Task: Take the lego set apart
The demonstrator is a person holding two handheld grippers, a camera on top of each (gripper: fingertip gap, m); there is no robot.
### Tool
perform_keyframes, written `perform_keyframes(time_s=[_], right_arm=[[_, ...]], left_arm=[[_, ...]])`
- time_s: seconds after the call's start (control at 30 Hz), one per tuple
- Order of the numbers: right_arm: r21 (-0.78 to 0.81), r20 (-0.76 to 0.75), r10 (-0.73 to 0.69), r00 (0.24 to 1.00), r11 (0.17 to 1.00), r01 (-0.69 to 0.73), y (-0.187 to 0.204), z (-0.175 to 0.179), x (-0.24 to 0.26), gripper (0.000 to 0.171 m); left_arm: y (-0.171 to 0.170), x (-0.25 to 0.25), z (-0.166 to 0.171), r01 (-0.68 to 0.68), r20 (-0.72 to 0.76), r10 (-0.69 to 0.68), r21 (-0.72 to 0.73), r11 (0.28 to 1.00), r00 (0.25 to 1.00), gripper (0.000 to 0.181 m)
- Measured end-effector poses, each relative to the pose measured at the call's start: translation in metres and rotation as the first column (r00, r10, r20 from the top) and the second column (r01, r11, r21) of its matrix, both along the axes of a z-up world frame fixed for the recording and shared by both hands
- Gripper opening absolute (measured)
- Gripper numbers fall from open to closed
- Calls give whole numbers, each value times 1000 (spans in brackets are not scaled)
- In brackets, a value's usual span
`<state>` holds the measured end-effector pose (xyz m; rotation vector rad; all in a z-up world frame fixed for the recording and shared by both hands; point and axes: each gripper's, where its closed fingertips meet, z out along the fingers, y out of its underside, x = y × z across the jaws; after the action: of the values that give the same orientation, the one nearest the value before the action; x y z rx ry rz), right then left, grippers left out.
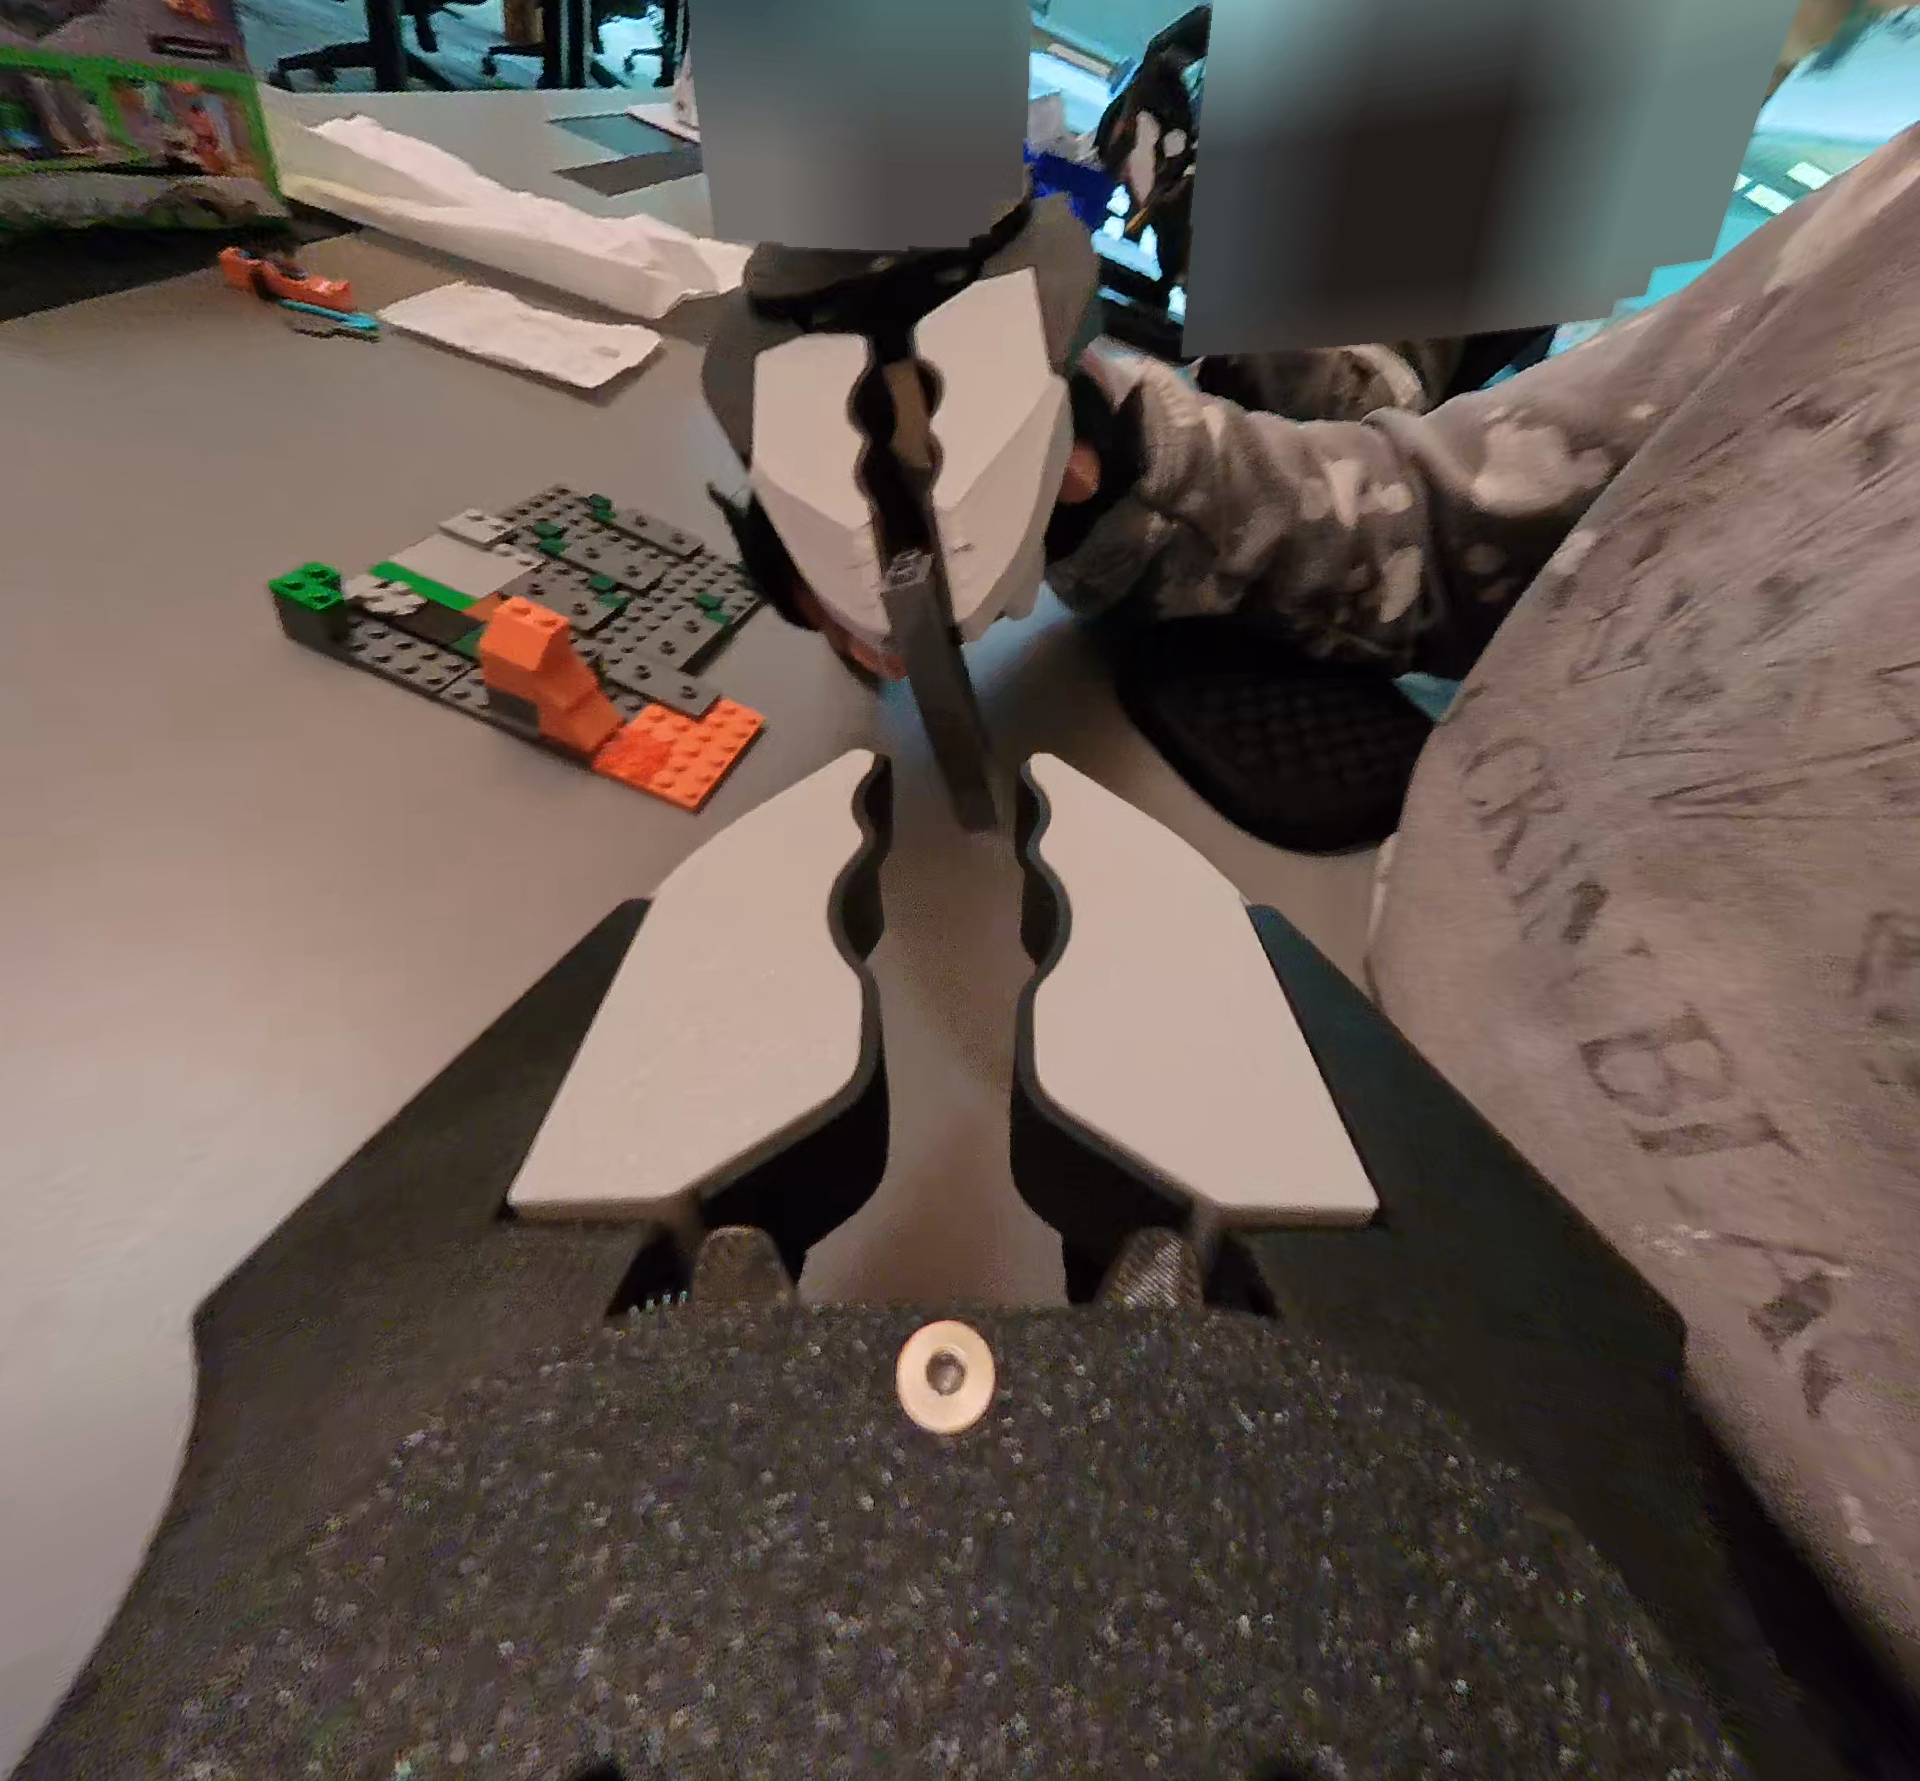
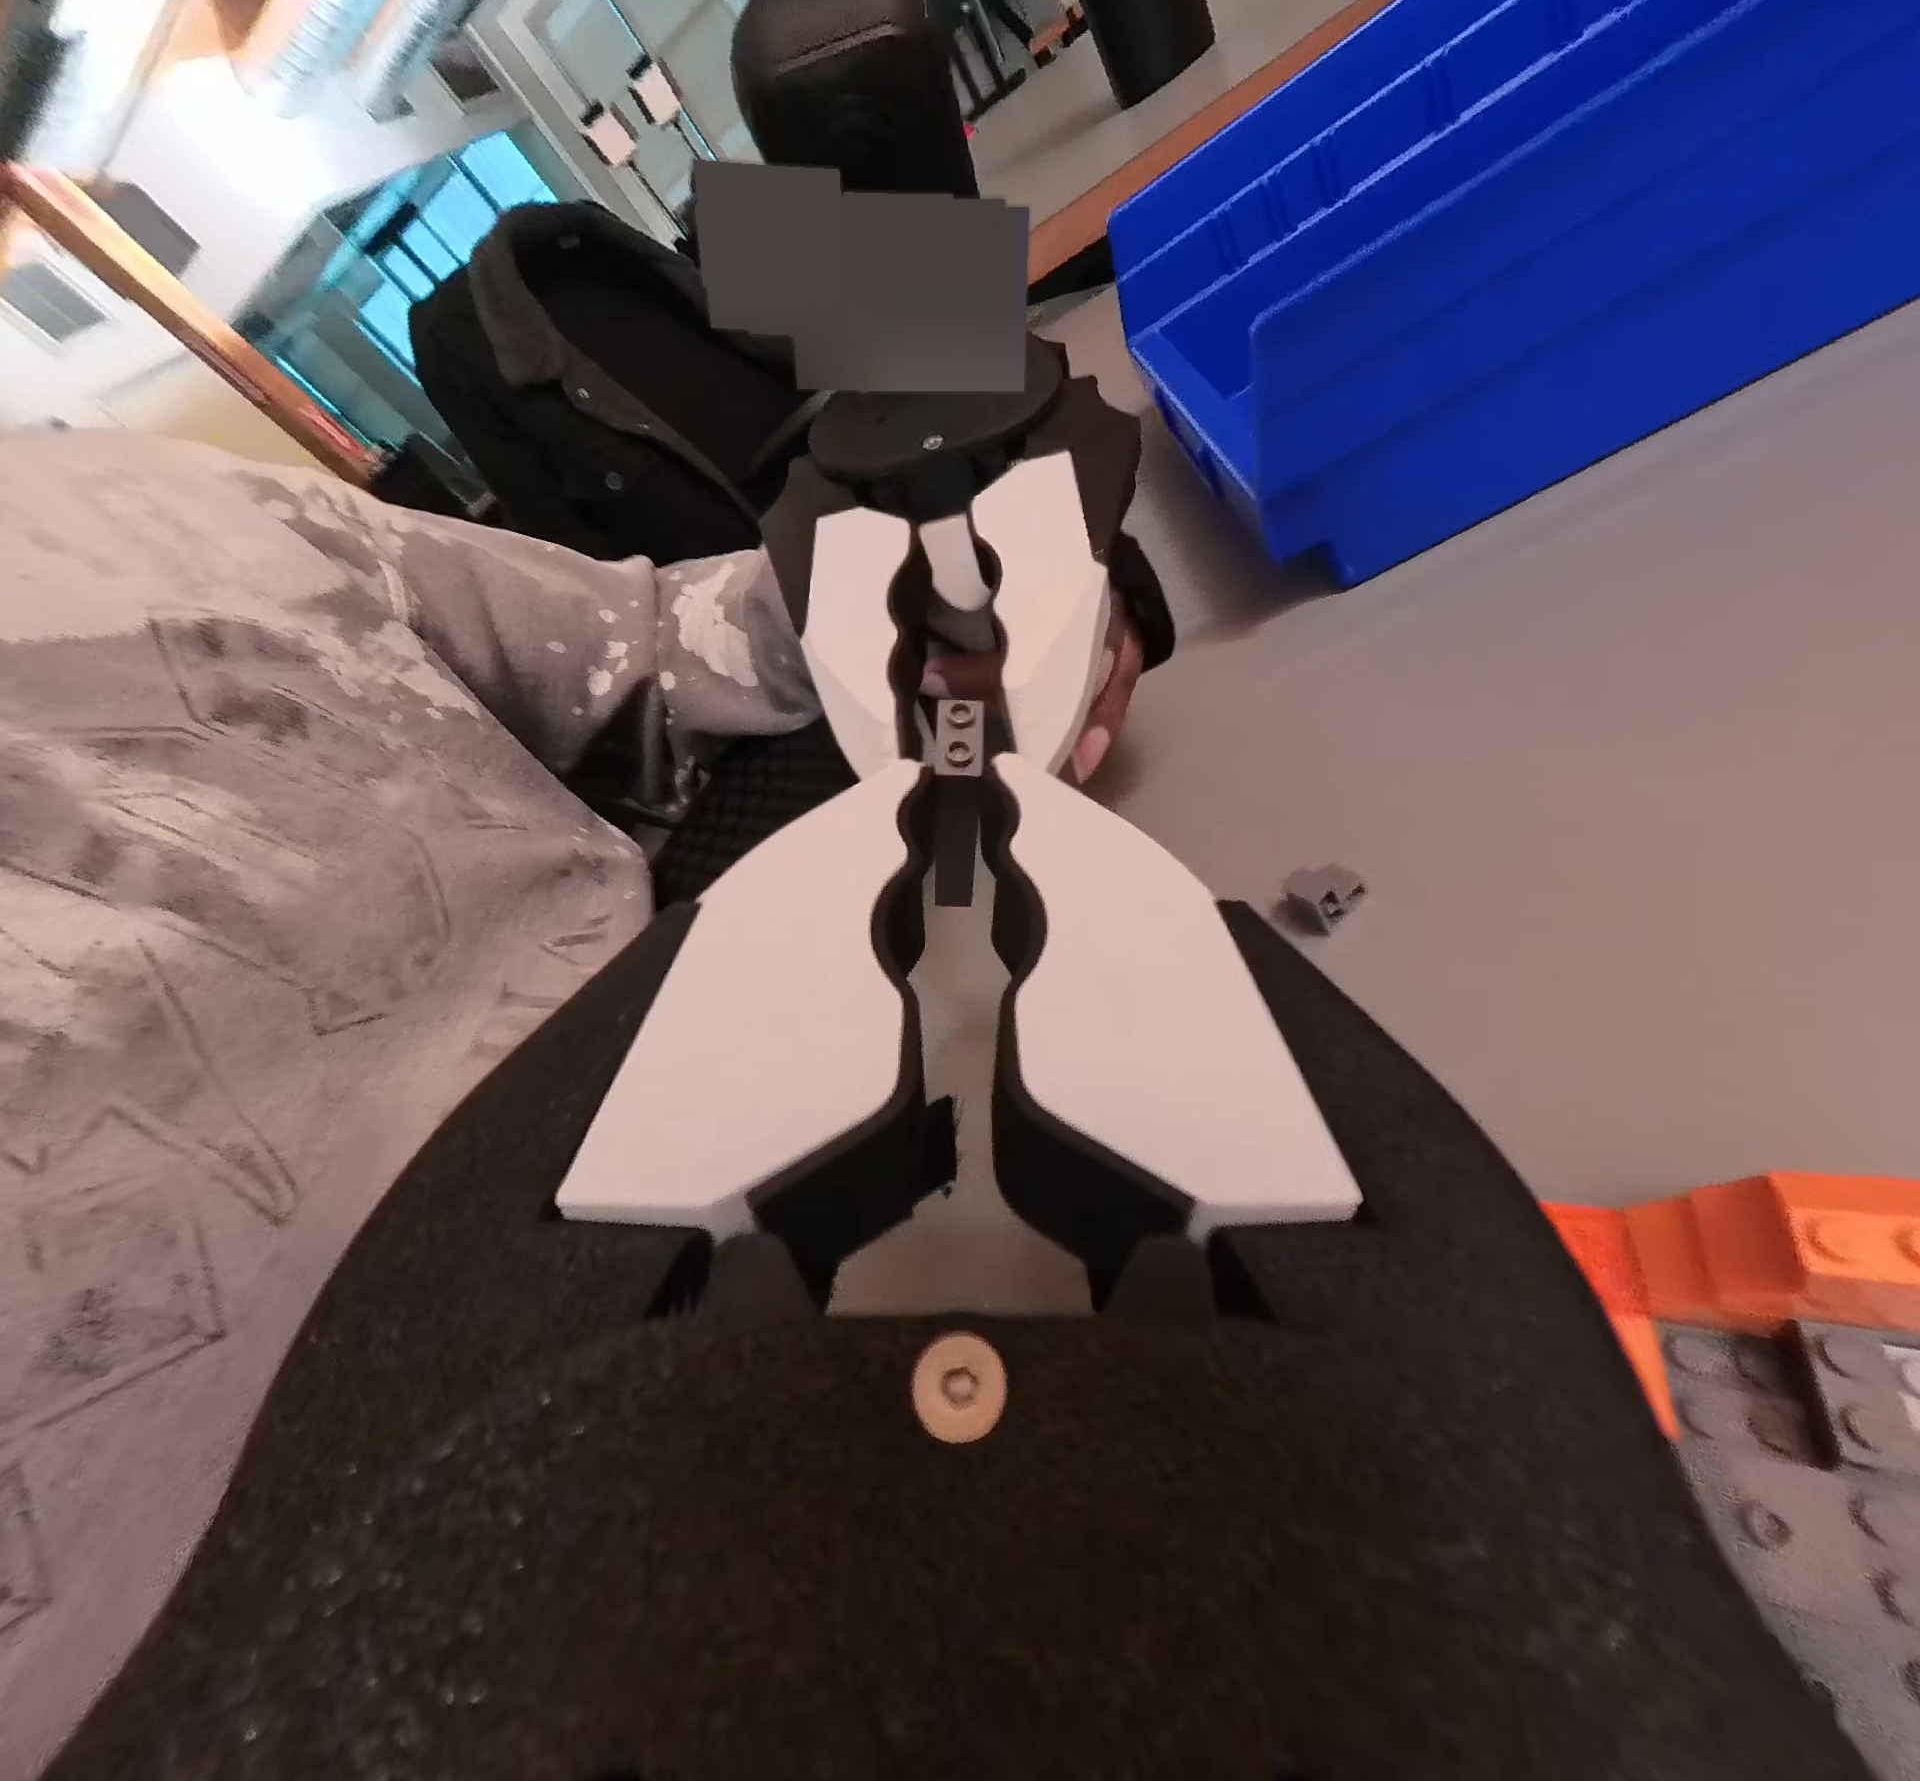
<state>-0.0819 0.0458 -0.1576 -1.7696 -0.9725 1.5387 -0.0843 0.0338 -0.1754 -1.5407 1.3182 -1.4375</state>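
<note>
A long dark grey plate (image 1: 940, 692) was pinched edge-on between the closed right tongs (image 2: 951, 775), its free end reaching toward the gap of the left tongs (image 1: 951, 775), which stood partly open and held nothing. A slip was judged possible, since only a thin edge was gripped and a twist could lever it loose. The lego set (image 1: 540, 630), a flat dark build with orange and green parts, lay on the counter (image 1: 208, 900), well apart to the left.
</note>
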Motion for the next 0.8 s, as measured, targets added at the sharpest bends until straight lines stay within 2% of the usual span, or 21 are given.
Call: perform_keyframes(time_s=[0.17, 0.3, 0.43, 0.67, 0.73, 0.8], right_arm=[[-181, -73, 16, 997, 983, -29, 0, 2, -1, 7], [-255, -115, -1, 993, 966, -28, 4, 4, 0, 8], [-299, -190, 11, 982, 952, -68, 2, 11, 0, 9], [-167, -339, 115, 934, 969, -181, -18, 44, -1, 10], [-131, -341, 136, 930, 973, -191, -22, 47, -1, 10], [-119, -303, 128, 944, 978, -170, -20, 41, 0, 9]], left_arm=[[-5, 9, 5, 16, 30, -12, -120, 993, 999, 12], [-2, 9, 9, 26, 58, -11, -266, 964, 998, 11], [-1, 10, 14, 35, 89, -6, -333, 942, 996, 9], [-22, 4, 51, 238, 313, -113, -397, 886, 943, 11], [-25, 4, 54, 251, 325, -127, -375, 892, 937, 11], [-23, 6, 46, 194, 269, -107, -321, 927, 957, 10]])
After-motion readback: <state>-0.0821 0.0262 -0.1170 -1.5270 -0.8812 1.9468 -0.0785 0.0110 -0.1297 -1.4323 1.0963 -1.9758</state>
